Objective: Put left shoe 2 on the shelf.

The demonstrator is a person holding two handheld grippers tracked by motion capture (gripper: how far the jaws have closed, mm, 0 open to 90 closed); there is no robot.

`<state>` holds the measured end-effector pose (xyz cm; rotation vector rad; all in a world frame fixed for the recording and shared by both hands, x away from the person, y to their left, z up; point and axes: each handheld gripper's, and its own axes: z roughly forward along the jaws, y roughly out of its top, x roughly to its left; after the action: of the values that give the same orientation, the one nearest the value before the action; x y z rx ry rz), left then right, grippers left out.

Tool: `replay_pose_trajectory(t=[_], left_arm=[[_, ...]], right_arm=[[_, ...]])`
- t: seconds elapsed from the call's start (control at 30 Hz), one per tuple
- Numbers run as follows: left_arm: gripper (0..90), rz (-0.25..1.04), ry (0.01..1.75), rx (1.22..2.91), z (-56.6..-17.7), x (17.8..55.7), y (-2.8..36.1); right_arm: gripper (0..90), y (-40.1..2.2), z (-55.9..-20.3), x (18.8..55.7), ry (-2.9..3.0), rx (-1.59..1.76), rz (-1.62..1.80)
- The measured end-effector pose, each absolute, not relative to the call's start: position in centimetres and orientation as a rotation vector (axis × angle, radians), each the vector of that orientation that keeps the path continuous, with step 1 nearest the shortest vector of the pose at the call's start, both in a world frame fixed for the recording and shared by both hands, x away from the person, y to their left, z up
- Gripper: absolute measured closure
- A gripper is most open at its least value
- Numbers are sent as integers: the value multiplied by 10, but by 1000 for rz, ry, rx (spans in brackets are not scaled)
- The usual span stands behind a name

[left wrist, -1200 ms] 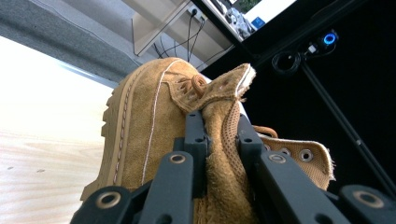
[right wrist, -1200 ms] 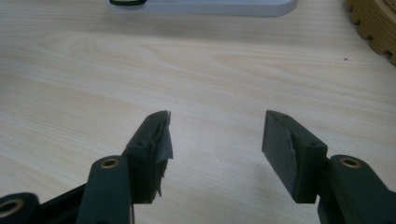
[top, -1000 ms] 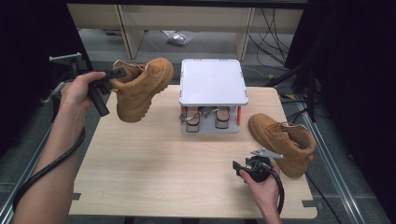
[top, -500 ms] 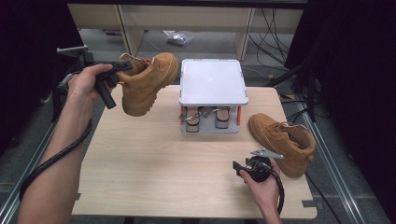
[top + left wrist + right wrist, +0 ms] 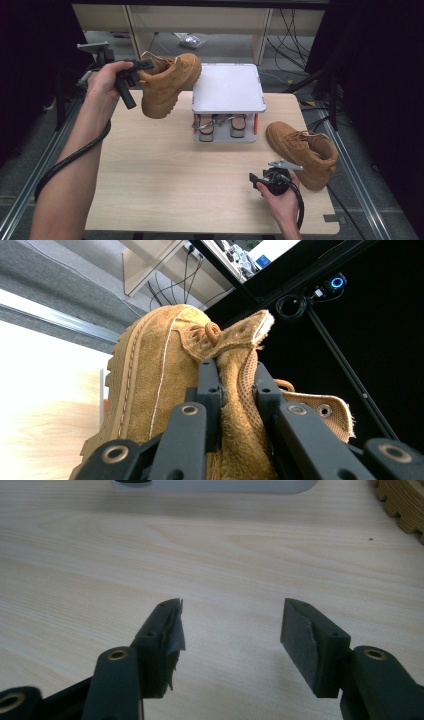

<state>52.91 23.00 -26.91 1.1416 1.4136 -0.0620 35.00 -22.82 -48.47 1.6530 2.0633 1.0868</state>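
Observation:
A tan suede boot (image 5: 167,82) hangs in the air over the table's far left, toe pointing toward the white rack. My left gripper (image 5: 142,67) is shut on the boot's collar; in the left gripper view the two jaws pinch the boot's collar (image 5: 237,385) by the tongue. A second tan boot (image 5: 302,150) lies on its side on the table at the right. My right gripper (image 5: 260,180) rests low near the front right of the table, just left of that boot. Its jaws stand open over bare wood in the right gripper view (image 5: 230,625).
A small white-topped rack (image 5: 229,87) stands at the back middle of the table, with a pair of sandals (image 5: 222,126) on its lower shelf. Metal rails run along both table sides. A sole edge of the lying boot (image 5: 402,505) shows top right in the right gripper view.
The left hand has lifted the held boot and carried it to the right, toward the white rack. The right gripper has stayed where it was.

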Motion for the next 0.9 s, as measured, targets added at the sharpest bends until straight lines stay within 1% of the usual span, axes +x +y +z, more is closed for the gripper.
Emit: replay_pose_trajectory(t=[0.43, 0.5, 0.53, 0.63, 0.7, 0.9], left_arm=[[793, -72, 1419, 1163, -266, 546, 201], [793, -77, 1417, 1166, -267, 549, 195], [793, -80, 1416, 1168, -267, 550, 193], [792, -91, 1424, 1172, -267, 556, 183], [792, -85, 1422, 1172, -267, 558, 178], [789, -85, 1417, 1180, -266, 566, 162]], right_arm=[[424, -230, -485, 351, 2050, 1658, 1075], [424, -232, -485, 351, 2067, 1618, 1089], [424, -231, -485, 350, 2056, 1655, 1079], [424, -232, -486, 352, 2072, 1605, 1068], [424, -228, -486, 351, 2060, 1671, 1090], [424, -229, -487, 351, 2058, 1661, 1092]])
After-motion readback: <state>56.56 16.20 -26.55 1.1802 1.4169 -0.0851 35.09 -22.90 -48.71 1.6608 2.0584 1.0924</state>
